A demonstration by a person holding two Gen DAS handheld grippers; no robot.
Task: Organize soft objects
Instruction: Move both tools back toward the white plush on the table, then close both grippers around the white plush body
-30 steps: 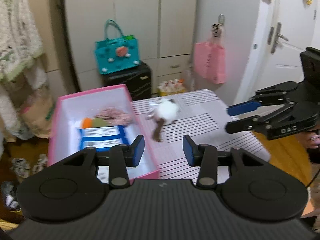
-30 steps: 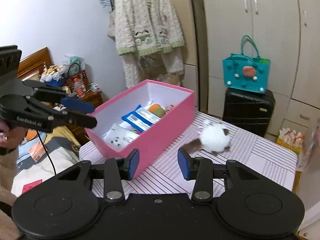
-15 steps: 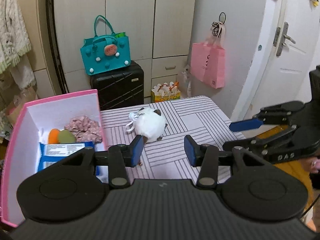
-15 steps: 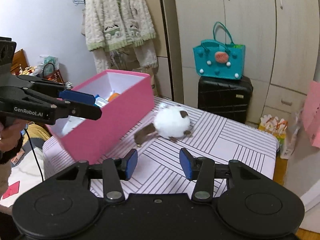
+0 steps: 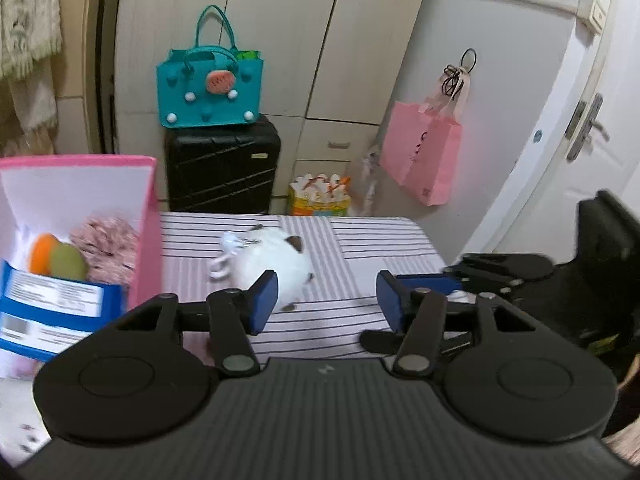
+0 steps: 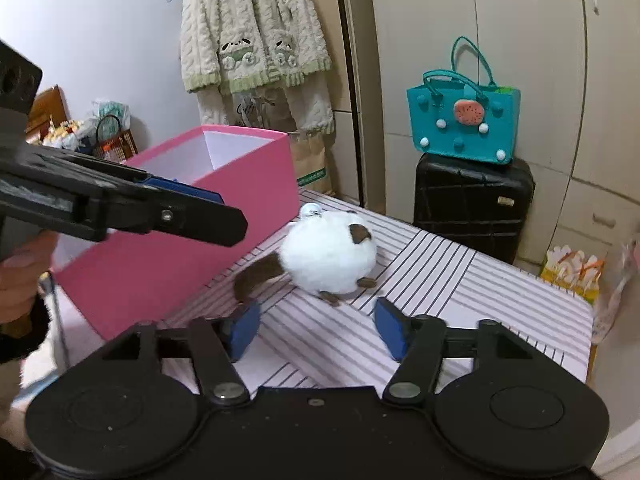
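A round white plush (image 5: 276, 264) (image 6: 328, 260) with brown ears, feet and tail lies on the striped table (image 6: 460, 288), just right of the pink box (image 5: 146, 220) (image 6: 192, 256). The box holds a pink fabric piece (image 5: 104, 244), an orange-and-green ball (image 5: 56, 258) and a blue packet (image 5: 52, 308). My left gripper (image 5: 326, 300) hovers just short of the plush, its jaws opening with nothing between them. My right gripper (image 6: 316, 324) faces the plush from the other side, jaws opening wide and also empty. Each gripper shows in the other's view: the left gripper (image 6: 192, 216) and the right gripper (image 5: 480, 276).
A teal bag (image 5: 210, 88) sits on a black suitcase (image 5: 222, 168) behind the table. A pink paper bag (image 5: 424, 156) hangs on the wall near a door (image 5: 592, 128). A cream cardigan (image 6: 252, 28) hangs behind the box. The table's far right edge drops off.
Both grippers have come down and closer to the plush. Both pairs of jaws stand wider than before, the right much wider. The plush has stayed where it lay.
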